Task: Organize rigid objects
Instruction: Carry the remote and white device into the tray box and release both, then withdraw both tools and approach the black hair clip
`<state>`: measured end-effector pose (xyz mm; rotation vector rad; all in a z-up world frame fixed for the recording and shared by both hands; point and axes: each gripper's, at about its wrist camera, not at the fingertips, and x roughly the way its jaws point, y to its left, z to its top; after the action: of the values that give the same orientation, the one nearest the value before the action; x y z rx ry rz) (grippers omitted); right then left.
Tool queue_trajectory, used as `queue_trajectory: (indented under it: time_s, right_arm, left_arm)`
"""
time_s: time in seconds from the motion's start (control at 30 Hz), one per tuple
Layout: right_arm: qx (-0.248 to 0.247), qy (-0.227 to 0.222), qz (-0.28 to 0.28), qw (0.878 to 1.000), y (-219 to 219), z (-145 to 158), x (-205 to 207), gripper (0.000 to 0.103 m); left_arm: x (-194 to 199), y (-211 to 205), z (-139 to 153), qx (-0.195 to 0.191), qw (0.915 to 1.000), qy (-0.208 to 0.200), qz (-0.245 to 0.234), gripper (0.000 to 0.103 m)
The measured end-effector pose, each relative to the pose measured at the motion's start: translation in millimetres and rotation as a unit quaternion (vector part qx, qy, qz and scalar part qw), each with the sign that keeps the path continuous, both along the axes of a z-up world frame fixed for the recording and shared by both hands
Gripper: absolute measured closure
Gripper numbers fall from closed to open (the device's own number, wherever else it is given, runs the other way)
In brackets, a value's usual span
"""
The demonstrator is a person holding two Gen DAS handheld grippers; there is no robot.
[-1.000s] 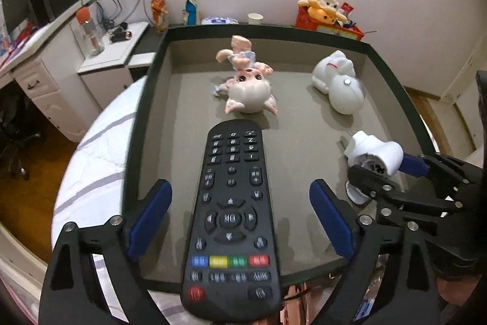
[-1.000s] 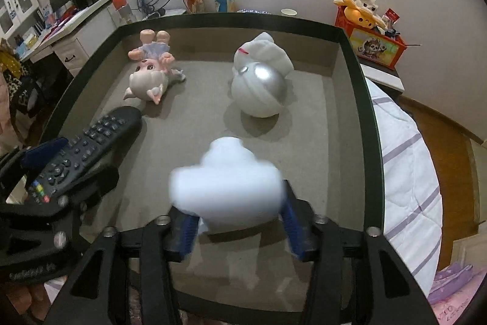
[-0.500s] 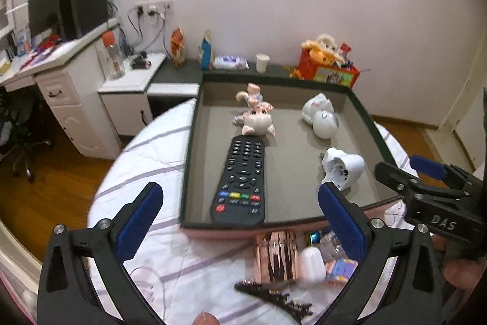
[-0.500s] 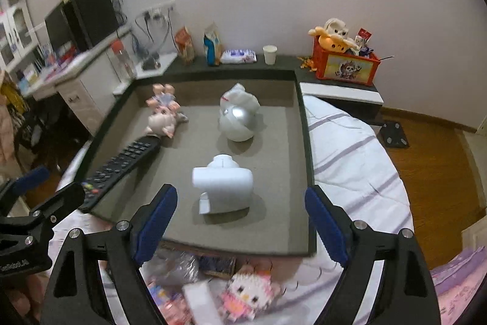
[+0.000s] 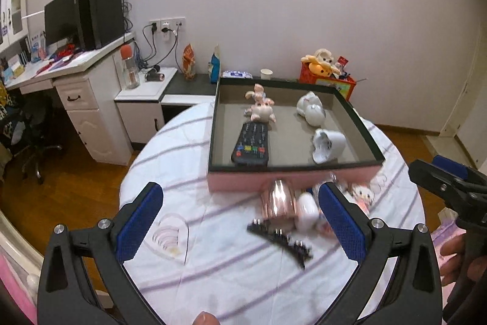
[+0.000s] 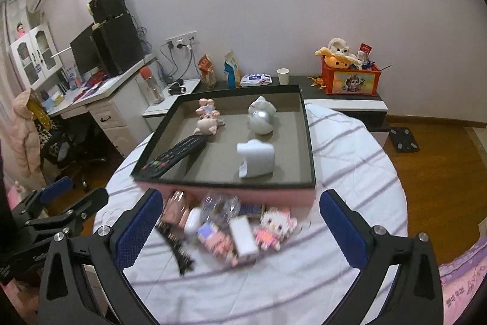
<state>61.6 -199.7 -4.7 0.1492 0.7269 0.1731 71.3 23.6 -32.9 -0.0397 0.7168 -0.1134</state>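
A pink box with a dark rim (image 5: 359, 114) (image 6: 310, 142) stands on the round table. In it lie a black remote (image 5: 251, 143) (image 6: 176, 156), a pink doll (image 5: 261, 108) (image 6: 208, 124), a white figure with a silver ball (image 5: 313, 108) (image 6: 261, 119) and a white holder (image 5: 328, 143) (image 6: 255, 157). In front of the box lie a pink metallic case (image 5: 277, 200) (image 6: 175, 207), a black hair clip (image 5: 280, 239) (image 6: 176, 249) and a pixel-block cat (image 6: 275, 229). My left gripper (image 5: 240, 221) and right gripper (image 6: 240, 230) are both open, empty, held above the table's near side.
The table has a white striped cloth (image 5: 213, 264). A white desk with a monitor (image 5: 67, 17) stands at the left, with an office chair (image 5: 33, 142). A low shelf behind the box holds an orange toy crate (image 6: 350, 76) and a paper cup (image 6: 283, 75). Wooden floor lies around.
Both grippers let go, the left of the remote and the right of the white holder, opened wide and pulled back and up from the box. The loose items in front came into view.
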Motion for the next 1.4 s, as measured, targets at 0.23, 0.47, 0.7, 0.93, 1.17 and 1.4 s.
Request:
queue_trajectory:
  time_s: [0.23, 0.47, 0.7, 0.93, 1.17, 1.4]
  right_arm:
    - [-0.003, 0.008, -0.004, 1.000, 0, -14, -37, 0.000]
    - [-0.010, 0.010, -0.009, 1.000, -4, -18, -63, 0.000]
    - [-0.018, 0.010, -0.006, 1.000, -3, -16, -74, 0.000]
    - [-0.007, 0.019, -0.006, 1.000, -6, -21, -75, 0.000]
    - [0.000, 0.031, -0.012, 0.999, -13, -30, -71, 0.000]
    - [0.002, 0.049, -0.013, 0.999, -17, -42, -60, 0.000]
  left_arm:
    - [-36, -4, -2, 0.011, 0.9999, -0.004, -0.004, 0.000]
    - [-64, -10, 0, 0.008, 0.9999, -0.003, -0.011, 0.000]
    - [-76, -11, 4, 0.009, 0.9998, -0.007, -0.014, 0.000]
    - [-75, -9, -1, 0.008, 0.9999, 0.002, -0.008, 0.000]
    - [-67, -14, -26, 0.005, 0.9993, 0.034, -0.014, 0.000]
    - [-55, -21, -44, 0.006, 0.9984, 0.054, -0.017, 0.000]
